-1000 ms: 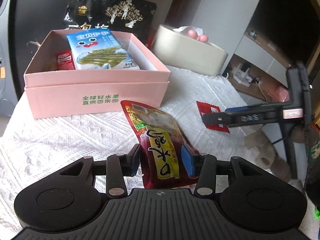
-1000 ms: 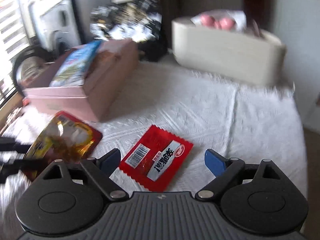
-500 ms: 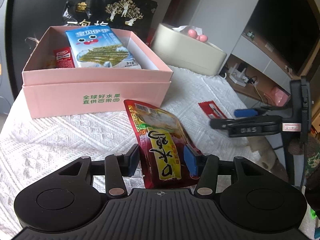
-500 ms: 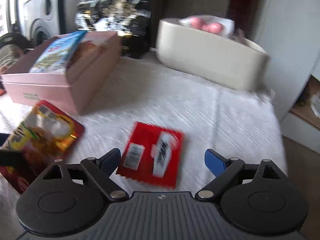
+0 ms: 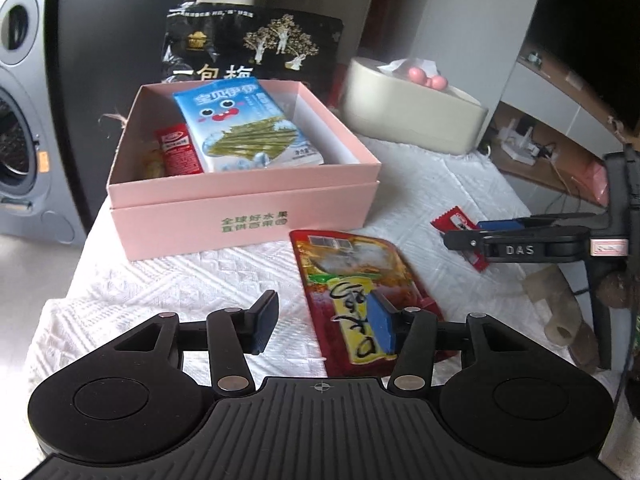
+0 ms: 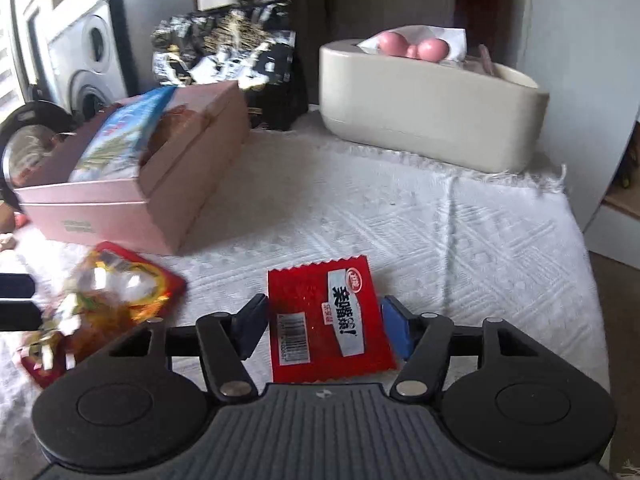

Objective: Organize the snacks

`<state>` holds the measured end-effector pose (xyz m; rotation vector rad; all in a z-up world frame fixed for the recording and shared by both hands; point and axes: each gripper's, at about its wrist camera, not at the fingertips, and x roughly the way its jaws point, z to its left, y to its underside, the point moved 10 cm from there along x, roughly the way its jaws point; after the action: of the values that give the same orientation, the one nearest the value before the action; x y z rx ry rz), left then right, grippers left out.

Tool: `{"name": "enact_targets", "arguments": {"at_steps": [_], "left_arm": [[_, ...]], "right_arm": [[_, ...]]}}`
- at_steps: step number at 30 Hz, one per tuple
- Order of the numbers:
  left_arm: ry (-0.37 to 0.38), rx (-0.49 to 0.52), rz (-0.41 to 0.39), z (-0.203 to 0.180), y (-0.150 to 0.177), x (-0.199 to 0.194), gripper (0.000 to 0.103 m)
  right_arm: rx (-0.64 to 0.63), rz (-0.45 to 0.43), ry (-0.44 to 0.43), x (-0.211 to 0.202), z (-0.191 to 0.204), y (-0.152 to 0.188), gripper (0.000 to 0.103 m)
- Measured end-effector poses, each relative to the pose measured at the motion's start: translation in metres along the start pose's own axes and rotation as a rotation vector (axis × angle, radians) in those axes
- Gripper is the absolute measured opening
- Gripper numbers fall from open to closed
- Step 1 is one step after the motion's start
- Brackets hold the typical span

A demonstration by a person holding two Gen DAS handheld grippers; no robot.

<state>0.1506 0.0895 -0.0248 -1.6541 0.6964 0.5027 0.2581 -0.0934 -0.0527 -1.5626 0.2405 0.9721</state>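
My right gripper (image 6: 324, 330) is closing its jaws around the small red packet (image 6: 326, 320), which lies flat on the white cloth (image 6: 460, 232); the pads bracket its two long edges so I can pinch it across its narrow width. My left gripper (image 5: 324, 326) is closing too, but skewed: the yellow-and-red pouch (image 5: 360, 288) lies under the right pad, the left pad well clear of it. The pink box (image 5: 244, 208) sits open just behind, ready to take both
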Motion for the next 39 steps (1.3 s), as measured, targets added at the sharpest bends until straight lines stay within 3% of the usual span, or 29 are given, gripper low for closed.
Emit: {"name": "enact_targets", "arguments": {"at_steps": [4, 8, 11, 19, 28, 36, 39], "left_arm": [[0.011, 0.070, 0.001, -0.033, -0.001, 0.004, 0.054], [-0.111, 0.176, 0.023, -0.053, 0.005, 0.025, 0.055], [-0.166, 0.185, 0.026, -0.058, 0.004, 0.034, 0.055], [-0.173, 0.139, 0.054, -0.059, 0.001, 0.043, 0.056], [-0.161, 0.189, 0.054, -0.056, 0.001, 0.043, 0.060], [-0.161, 0.160, 0.042, -0.048, 0.003, 0.040, 0.059], [-0.124, 0.091, 0.047, -0.046, 0.002, 0.043, 0.060]], "right_arm": [[0.027, -0.025, -0.049, -0.018, 0.003, 0.005, 0.049], [-0.001, -0.061, -0.039, -0.030, 0.005, 0.010, 0.049], [-0.038, -0.074, 0.008, -0.027, 0.003, 0.018, 0.051], [-0.003, -0.071, -0.021, -0.025, -0.002, 0.025, 0.061], [0.008, -0.067, -0.026, -0.024, -0.002, 0.026, 0.063], [0.004, -0.064, -0.025, -0.024, -0.003, 0.026, 0.064], [0.004, -0.064, -0.025, -0.024, -0.003, 0.026, 0.064]]}}
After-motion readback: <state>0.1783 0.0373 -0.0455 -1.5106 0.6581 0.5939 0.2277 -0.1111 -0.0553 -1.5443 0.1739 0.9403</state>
